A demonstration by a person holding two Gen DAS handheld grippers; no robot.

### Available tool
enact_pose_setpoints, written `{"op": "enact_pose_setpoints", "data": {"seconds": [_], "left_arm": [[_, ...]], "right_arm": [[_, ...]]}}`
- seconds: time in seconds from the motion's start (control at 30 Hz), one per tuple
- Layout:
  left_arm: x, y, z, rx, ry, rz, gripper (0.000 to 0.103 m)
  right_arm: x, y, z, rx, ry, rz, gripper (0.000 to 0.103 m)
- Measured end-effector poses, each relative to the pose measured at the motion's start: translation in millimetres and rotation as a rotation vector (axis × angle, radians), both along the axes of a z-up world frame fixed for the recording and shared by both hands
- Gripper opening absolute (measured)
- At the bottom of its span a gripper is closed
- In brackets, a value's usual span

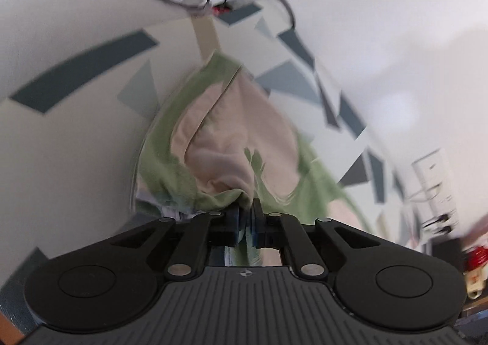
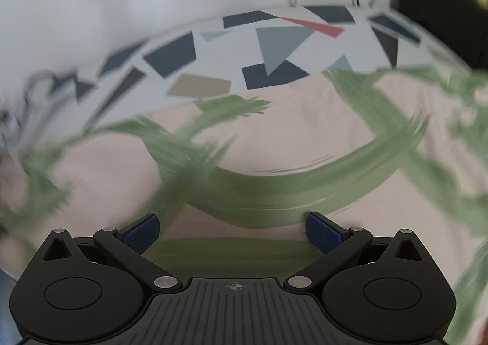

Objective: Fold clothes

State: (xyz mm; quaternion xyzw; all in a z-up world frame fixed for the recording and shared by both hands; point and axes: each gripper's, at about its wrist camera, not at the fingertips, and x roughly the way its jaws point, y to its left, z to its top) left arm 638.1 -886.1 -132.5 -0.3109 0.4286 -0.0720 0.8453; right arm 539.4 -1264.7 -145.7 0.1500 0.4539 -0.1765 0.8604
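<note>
Left gripper [image 1: 245, 207] clamped on bunched edge of pink/green garment [image 1: 231, 131], cloth lying on patterned tablecloth [image 1: 91, 61], right gripper [image 2: 233, 227] jaws wide apart, nothing held, just above garment, pics blurry

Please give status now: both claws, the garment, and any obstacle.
Left claw shut on garment, fabric bunched between pads. Right claw open above garment, nothing gripped. Garment lies on patterned cloth. No obstacle seen; views blurred.
</note>
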Motion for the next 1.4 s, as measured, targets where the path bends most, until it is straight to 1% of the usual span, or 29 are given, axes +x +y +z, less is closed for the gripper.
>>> {"op": "enact_pose_setpoints", "data": {"seconds": [0.07,0.13,0.2,0.3,0.4,0.43,0.47,0.57,0.7,0.77,0.8,0.87,0.93,1.0,1.03,1.07,1.1,1.2,1.27,1.3,1.33,1.4], "left_arm": [[1,7,11,0.016,-0.049,-0.003,0.007],[5,19,17,0.006,-0.063,0.016,0.007],[10,33,22,-0.005,-0.067,0.04,0.007],[14,53,30,0.021,-0.076,0.051,0.007],[12,67,34,0.058,-0.079,0.022,0.007],[12,71,33,0.058,-0.074,0.012,0.007],[12,75,31,0.054,-0.069,0.003,0.007],[9,85,25,0.014,-0.071,-0.016,0.008],[6,95,20,-0.017,-0.082,-0.068,0.008],[7,98,18,-0.024,-0.085,-0.089,0.008],[8,100,18,-0.03,-0.085,-0.097,0.008],[10,100,17,-0.034,-0.087,-0.113,0.008],[12,94,21,0.008,-0.106,-0.15,0.008],[13,79,28,0.054,-0.15,-0.215,0.008],[14,70,33,0.06,-0.175,-0.253,0.008],[14,60,38,0.064,-0.2,-0.293,0.008],[15,48,44,0.068,-0.224,-0.333,0.008],[14,5,58,0.078,-0.305,-0.462,0.008],[13,-31,60,0.084,-0.338,-0.564,0.008],[12,-51,59,0.093,-0.345,-0.622,0.008],[11,-72,57,0.101,-0.352,-0.68,0.008],[-1,-113,41,0.134,-0.339,-0.81,0.008]], "right_arm": [[3,7,-3,-0.033,0.019,0.0,0.102],[7,17,-4,-0.039,0.011,0.023,0.102],[14,36,-6,-0.071,0.018,0.073,0.102],[27,67,-5,-0.073,-0.006,0.148,0.102],[42,105,0,-0.075,-0.046,0.226,0.102],[46,119,2,-0.073,-0.061,0.258,0.102],[51,134,3,-0.074,-0.069,0.295,0.102],[61,182,-1,-0.093,-0.053,0.408,0.102],[53,240,-1,-0.133,-0.108,0.558,0.102],[47,262,0,-0.184,-0.146,0.613,0.102],[47,269,0,-0.202,-0.155,0.625,0.102],[49,270,1,-0.172,-0.14,0.604,0.102],[50,262,3,-0.109,-0.117,0.569,0.102],[47,252,6,-0.092,-0.111,0.588,0.102],[43,243,9,-0.081,-0.118,0.587,0.102],[38,230,11,-0.067,-0.138,0.557,0.102],[31,211,14,-0.042,-0.165,0.477,0.102],[10,140,16,0.059,-0.164,0.17,0.102],[-9,87,18,0.104,-0.149,-0.035,0.102],[-19,63,19,0.111,-0.145,-0.119,0.102],[-30,45,21,0.096,-0.147,-0.173,0.102],[-54,14,27,0.05,-0.156,-0.259,0.102]]}}
